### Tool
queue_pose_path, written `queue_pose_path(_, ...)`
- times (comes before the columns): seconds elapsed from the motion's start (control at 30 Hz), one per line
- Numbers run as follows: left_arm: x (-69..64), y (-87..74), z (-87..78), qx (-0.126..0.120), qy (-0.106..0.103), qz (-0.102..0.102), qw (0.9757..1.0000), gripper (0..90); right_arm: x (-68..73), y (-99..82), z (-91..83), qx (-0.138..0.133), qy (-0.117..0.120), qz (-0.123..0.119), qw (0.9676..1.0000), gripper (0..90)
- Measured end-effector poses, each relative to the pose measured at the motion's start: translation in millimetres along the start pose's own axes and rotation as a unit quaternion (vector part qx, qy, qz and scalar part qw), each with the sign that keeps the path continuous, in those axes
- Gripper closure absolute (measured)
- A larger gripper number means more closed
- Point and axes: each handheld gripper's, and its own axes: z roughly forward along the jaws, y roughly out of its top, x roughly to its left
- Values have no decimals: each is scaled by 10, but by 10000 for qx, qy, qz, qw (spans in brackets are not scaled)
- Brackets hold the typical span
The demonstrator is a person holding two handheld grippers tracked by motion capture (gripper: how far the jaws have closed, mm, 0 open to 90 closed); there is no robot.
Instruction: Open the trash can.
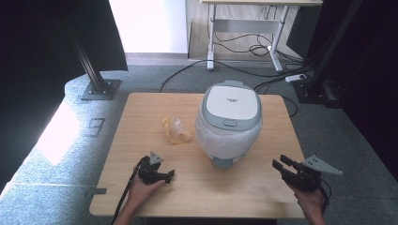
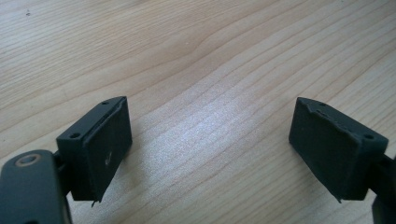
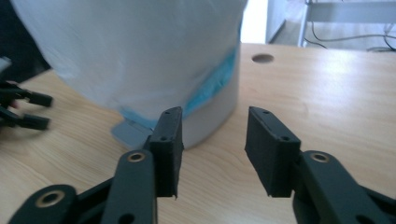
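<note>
High view: the left gripper (image 1: 165, 175), a black two-jaw tool held in the person's left hand (image 1: 141, 191), lies low on the pale wooden table (image 1: 155, 112), in front of and to the left of the landmark, a round white-and-grey lidded bin (image 1: 231, 123) lined with a white plastic bag. Left gripper view: its two black jaws stand wide apart over bare wood grain, with nothing between the pads. High view: the right gripper (image 1: 281, 165), black with a grey three-cornered plate (image 1: 321, 165) on top, is held in the right hand (image 1: 310, 200) at the table's near right edge, in front of and to the right of the bin and apart from it, its jaws pointing toward the bin's base. Right gripper view: the jaws stand partly open, at a moderate gap, holding nothing; the bin's bagged wall and grey foot lie just beyond the tips, not touching them, and the left gripper appears blurred to the bin's left. High view: a crumpled piece of clear and yellow plastic wrap (image 1: 176, 131) lies on the table just left of the bin, apart from both grippers. The bin's lid is closed. Behind the table, beyond the bin, black cables (image 1: 244, 47) trail across the grey floor.
</note>
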Motion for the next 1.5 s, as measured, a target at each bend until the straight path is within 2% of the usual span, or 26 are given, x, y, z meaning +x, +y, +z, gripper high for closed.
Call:
queue_pose_path(0.17, 1, 0, 0, 2, -1, 3, 10000, 127, 49, 114, -56, -174, 163, -11, 9997, 653)
queue_pose_path(0.2, 0, 0, 0, -2, 0, -3, 10000, 127, 78, 175, -77, -291, 187, -42, 9994, 710)
queue_pose_path(0.27, 0, 0, 0, -2, -1, -2, 10000, 127, 87, 217, -85, -369, 265, -10, 9990, 747)
queue_pose_path(0.5, 0, 0, 0, -3, -1, -3, 10000, 127, 100, 394, -74, -556, 524, -4, 9971, 825)
queue_pose_path(0.6, -1, 0, 0, -3, 0, -4, 10000, 127, 116, 481, -76, -635, 585, -88, 9962, 856)
queue_pose_path(0.93, -1, 0, 0, -3, 0, -4, 10000, 127, 220, 718, -36, -653, 803, -288, 9942, 895)
queue_pose_path(1.03, -1, 0, -2, 2, 0, -1, 10000, 128, 238, 754, 1, -589, 792, -260, 9948, 897)
queue_pose_path(1.23, -1, -1, -1, 1, -1, -4, 10000, 128, 287, 829, 33, -639, 813, -294, 9942, 898)
queue_pose_path(1.5, 0, 0, -2, 5, -4, -3, 10000, 128, 370, 1026, 111, -670, 892, -371, 9931, 898)
